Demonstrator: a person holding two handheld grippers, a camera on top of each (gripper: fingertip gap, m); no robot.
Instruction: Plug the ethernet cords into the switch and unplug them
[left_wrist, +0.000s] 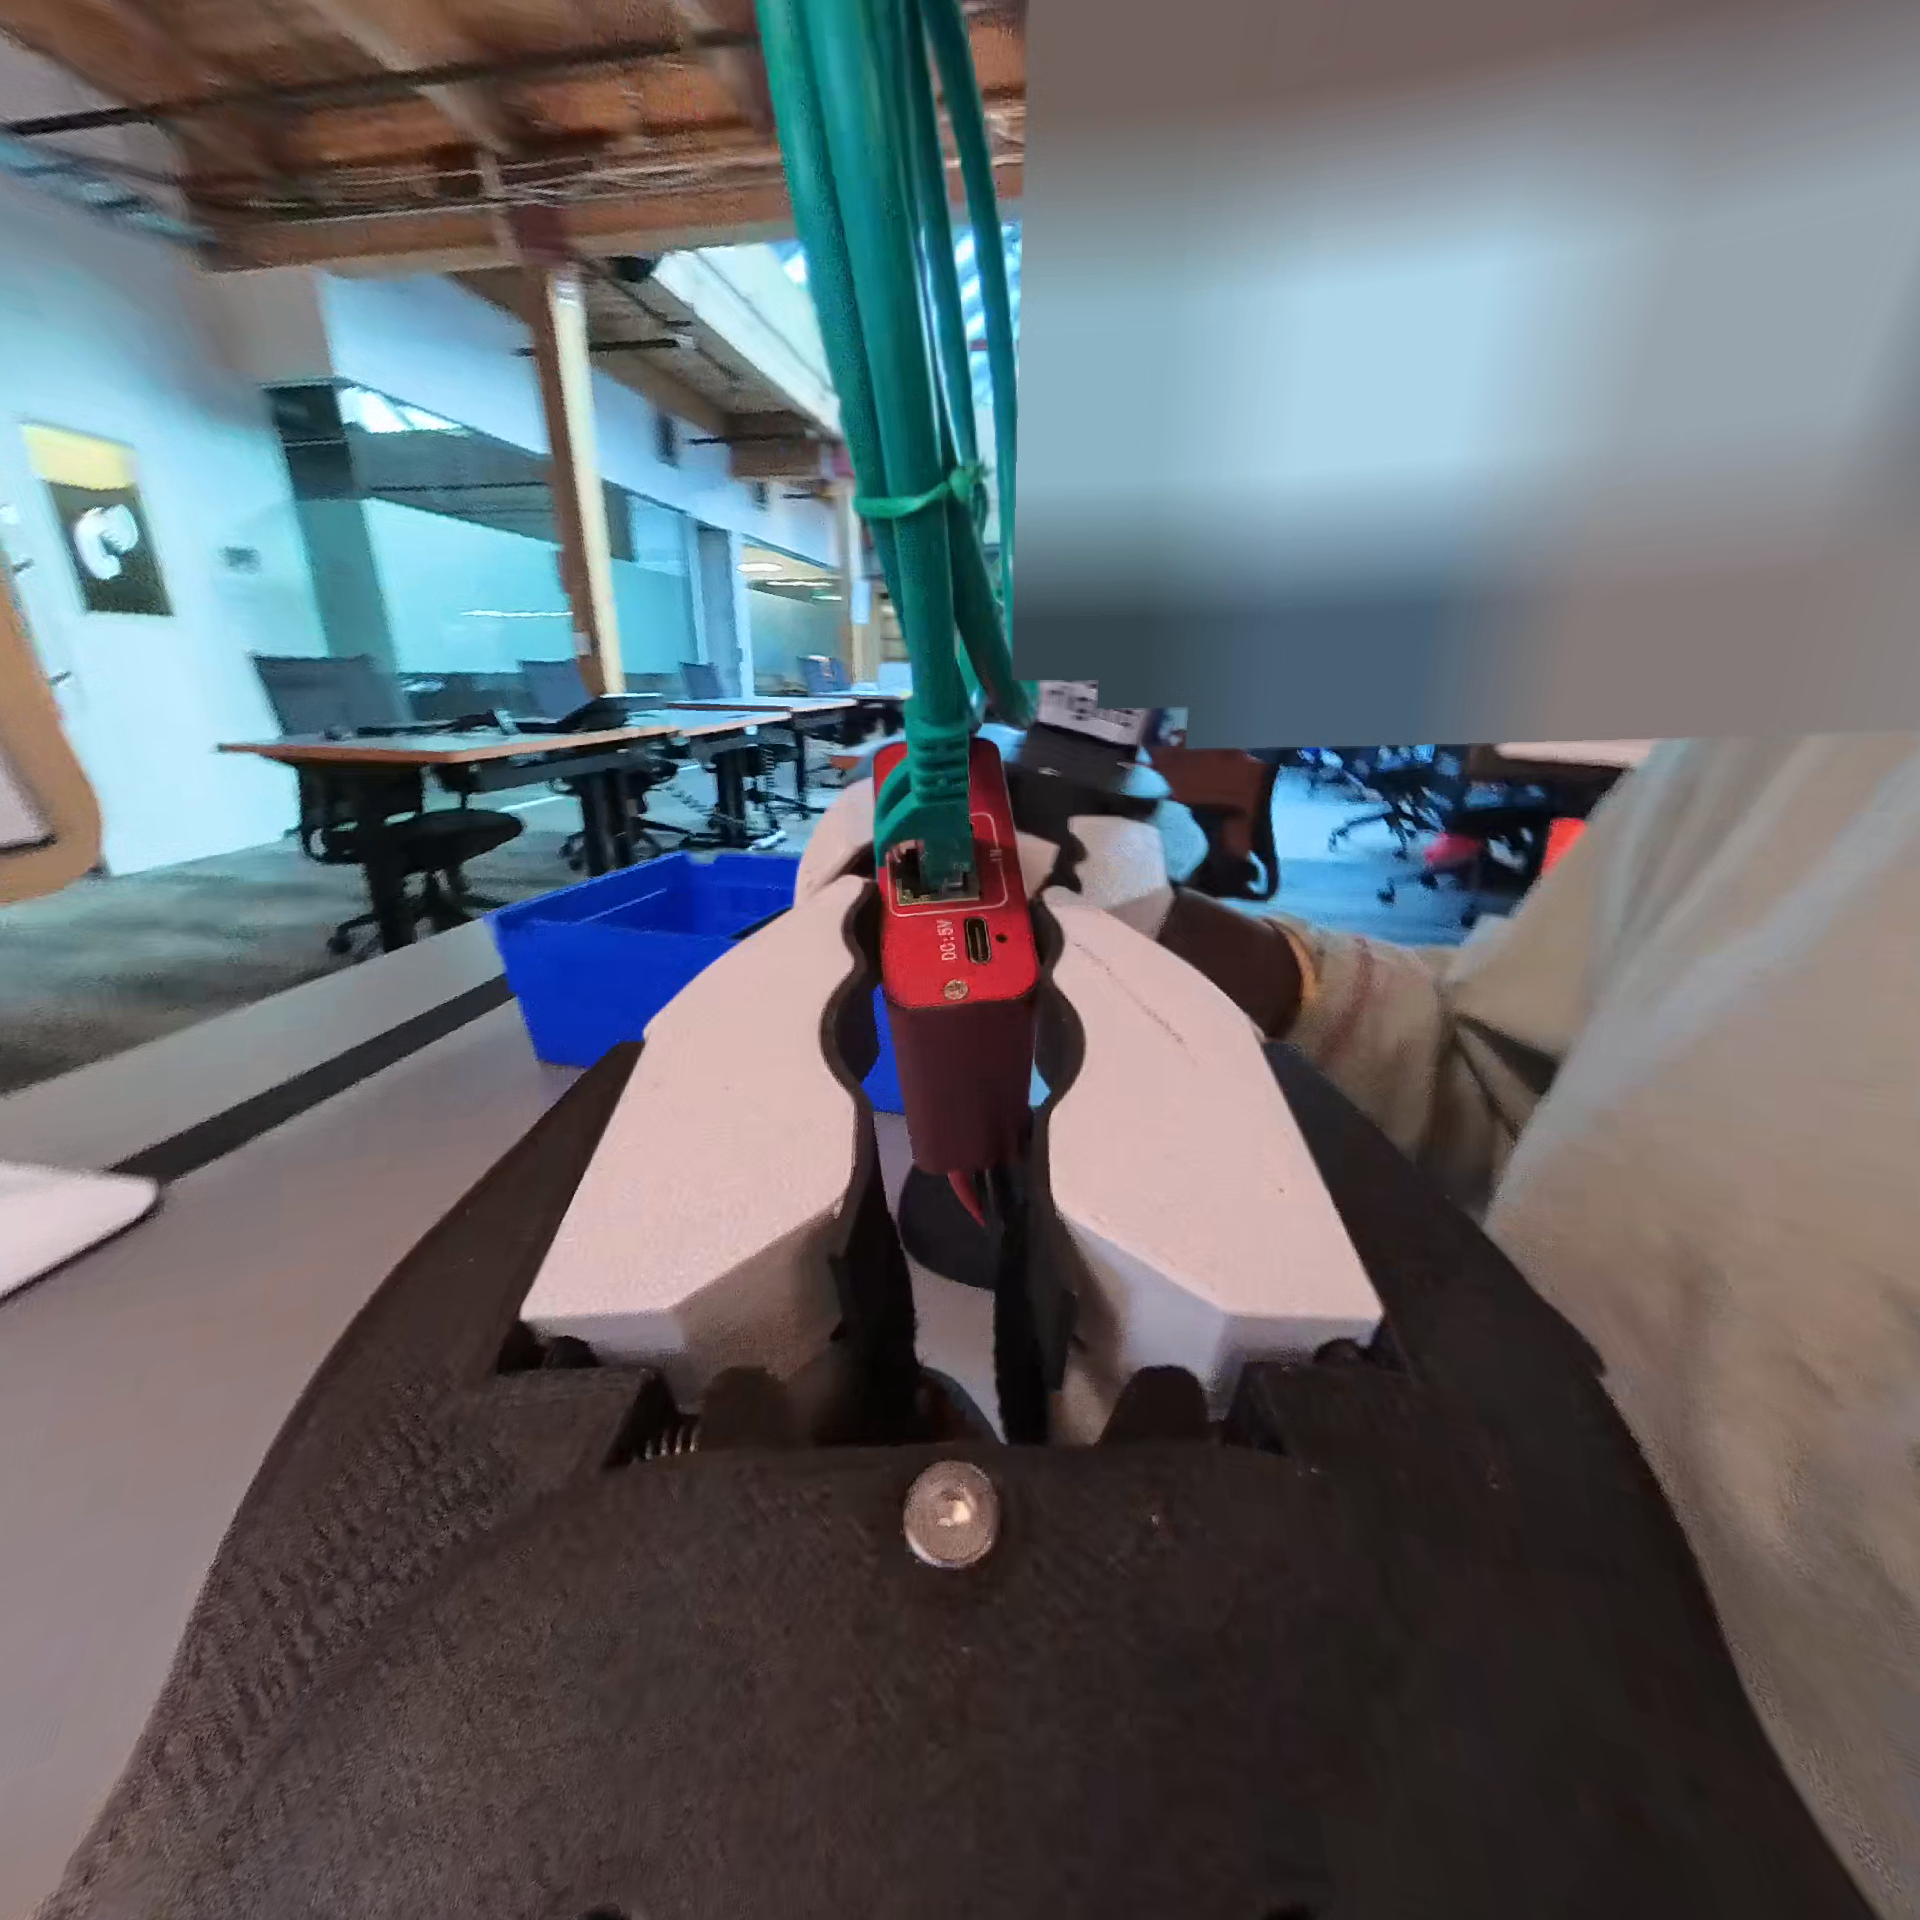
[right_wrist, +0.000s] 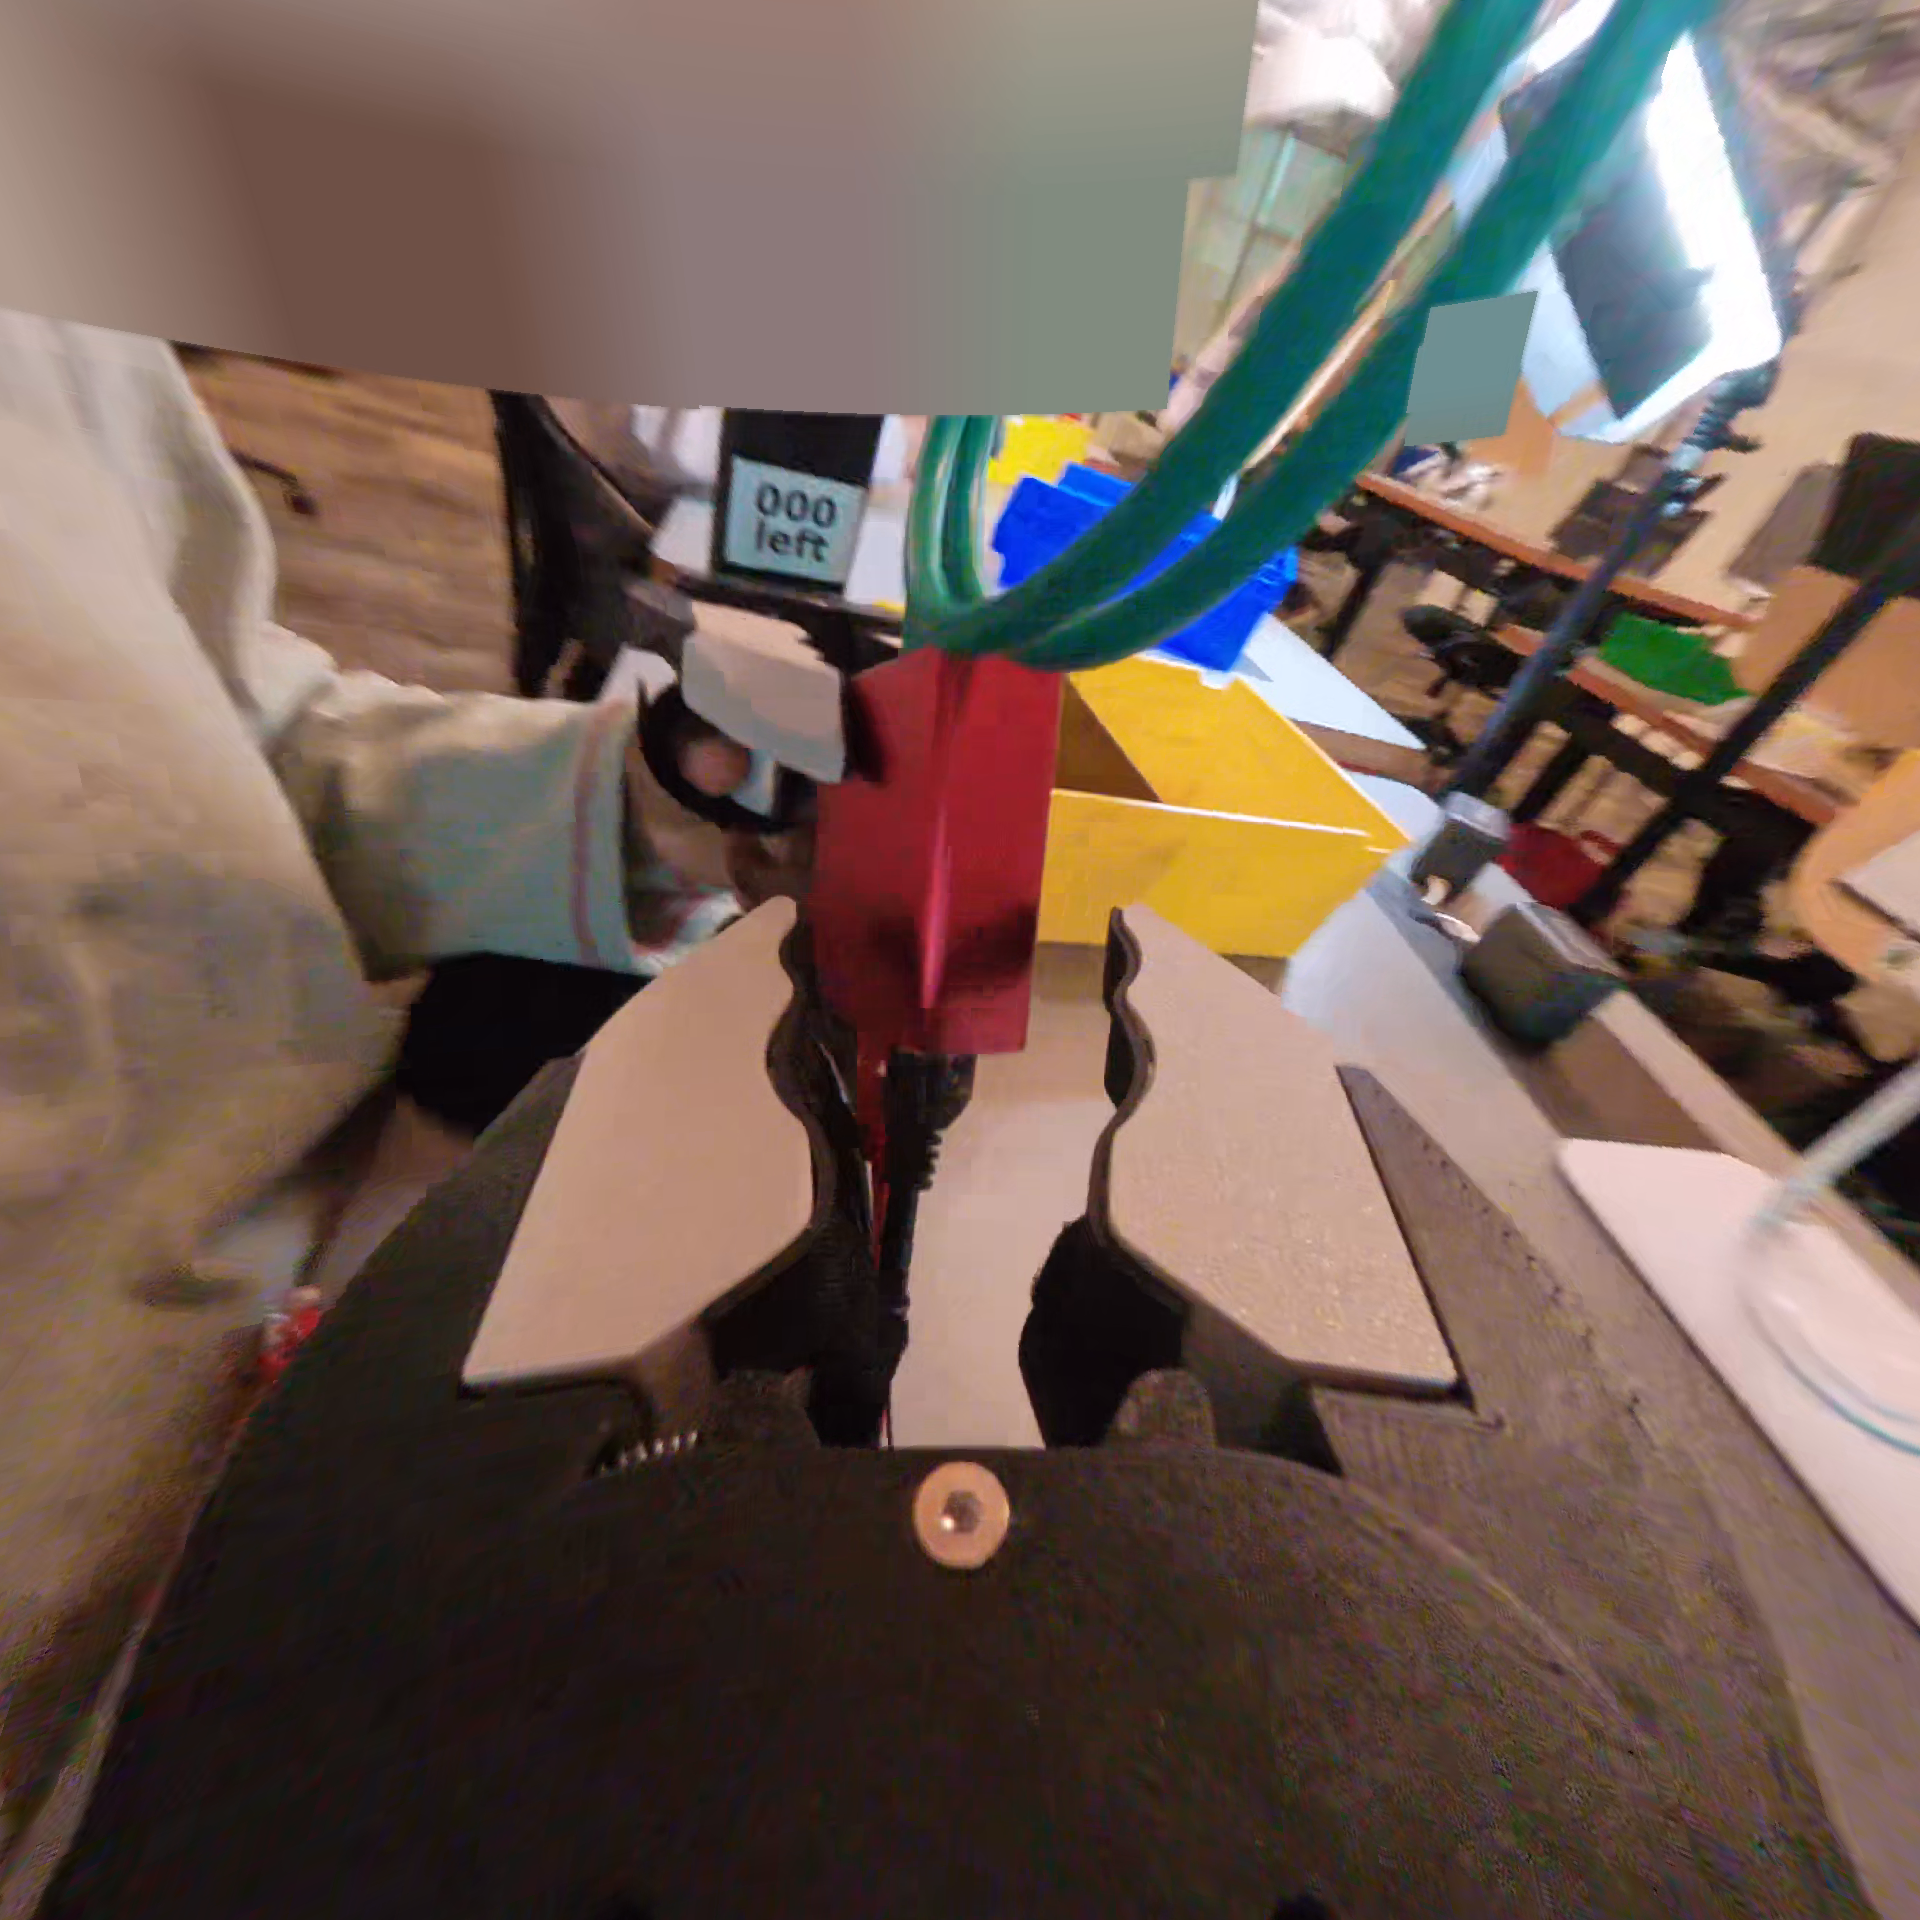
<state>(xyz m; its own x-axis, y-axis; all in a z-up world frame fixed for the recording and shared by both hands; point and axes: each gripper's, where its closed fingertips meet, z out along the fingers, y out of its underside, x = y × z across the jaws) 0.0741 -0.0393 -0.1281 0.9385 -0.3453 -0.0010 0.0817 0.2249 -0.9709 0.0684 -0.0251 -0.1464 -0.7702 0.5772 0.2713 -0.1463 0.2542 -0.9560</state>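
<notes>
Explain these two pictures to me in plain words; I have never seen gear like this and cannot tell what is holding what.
No robot arm here: a person holds a two-finger gripper in each hand, and a camera on each one looks forward along its pale fingers.

The left wrist view shows the left gripper shut on a small red switch. A green ethernet cord is plugged into a port on the switch's face, and more green cords, tied in a bundle, hang down from above. A blue bin sits on the grey table behind.

The right wrist view looks at the same switch from another side. The right gripper is open, its fingers apart beside the switch's lower end, not clamping it. The left gripper's finger shows farther off against the switch. A yellow bin stands behind.

The large blurred patches were added afterwards.
</notes>
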